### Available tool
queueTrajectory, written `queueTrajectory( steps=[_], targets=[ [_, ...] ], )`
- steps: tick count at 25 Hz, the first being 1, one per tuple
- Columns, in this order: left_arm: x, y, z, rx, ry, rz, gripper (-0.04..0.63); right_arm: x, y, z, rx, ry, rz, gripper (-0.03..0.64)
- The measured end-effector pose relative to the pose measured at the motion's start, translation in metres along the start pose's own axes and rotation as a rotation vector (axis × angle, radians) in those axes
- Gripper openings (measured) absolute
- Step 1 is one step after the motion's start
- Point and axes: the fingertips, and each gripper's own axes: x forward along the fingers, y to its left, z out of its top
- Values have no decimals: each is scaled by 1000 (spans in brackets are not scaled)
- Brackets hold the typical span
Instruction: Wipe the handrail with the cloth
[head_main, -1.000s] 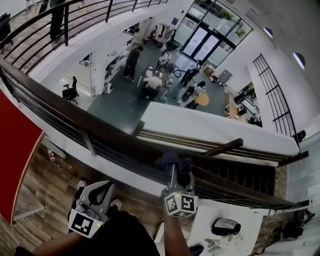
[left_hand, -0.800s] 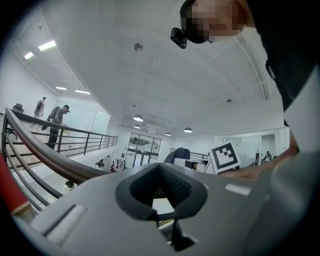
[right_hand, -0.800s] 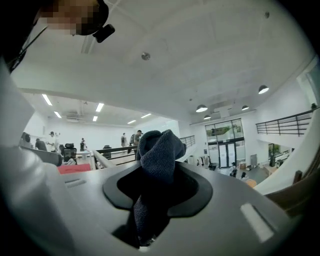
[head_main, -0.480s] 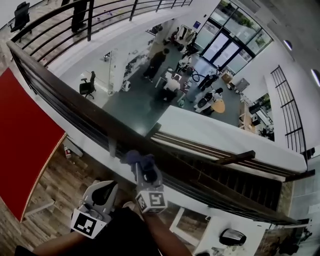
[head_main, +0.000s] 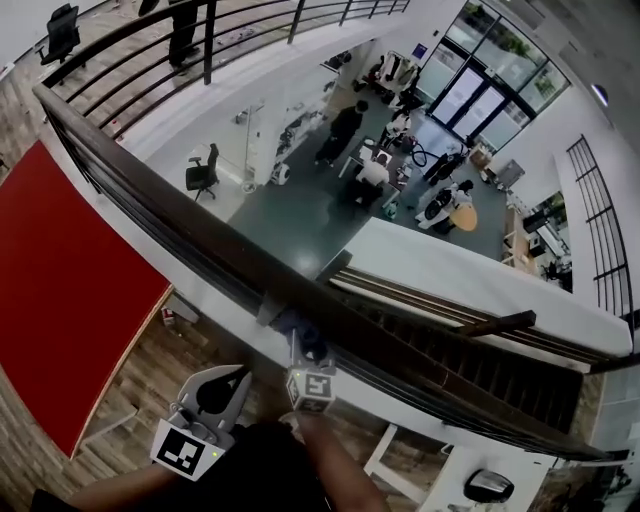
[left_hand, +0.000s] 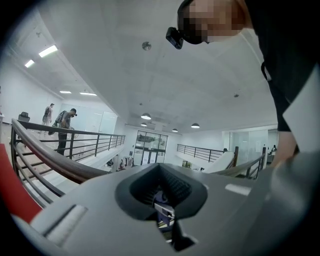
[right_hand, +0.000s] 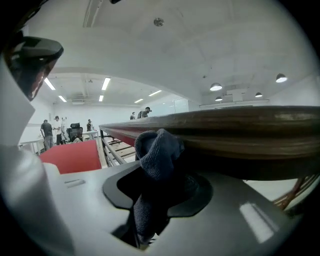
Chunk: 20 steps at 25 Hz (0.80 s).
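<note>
Cloth (right_hand: 156, 150) clamped in right gripper (right_hand: 152, 200), touching handrail (right_hand: 240, 130), left gripper (left_hand: 167, 212) closed

The handrail (right_hand: 240, 130) is showing dark brown wood with visible grain and a soft sheen across the upper right of the right gripper view, while the cloth (right_hand: 157, 150) at its centre is looking like a dark blue knit, matt and nubbly. The right gripper (right_hand: 155, 195) and the left gripper (left_hand: 162, 195) are presenting smooth matt grey plastic with black ribbed jaw linings. At the head view's lower left, the floor (head_main: 130, 390) is showing brown wood planks.
</note>
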Motion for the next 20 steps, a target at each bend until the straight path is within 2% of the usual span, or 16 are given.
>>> queueTrajectory(
  steps=[3, 8, 11, 15, 20],
  targets=[
    [2, 9, -2, 19, 28, -37, 0, 18, -5, -19, -31, 41, -49, 127],
    [3, 29, 0, 46, 59, -70, 0, 41, -9, -46, 44, 104, -95, 129],
    [3, 38, 3, 38, 85, -77, 0, 51, -14, -54, 87, 135, -120, 127],
    [7, 53, 0, -1, 100, -49, 0, 60, -18, -63, 92, 162, -96, 127],
    [12, 61, 2, 17, 82, -20, 0, 64, -22, -79, 78, 205, -97, 129]
  ],
)
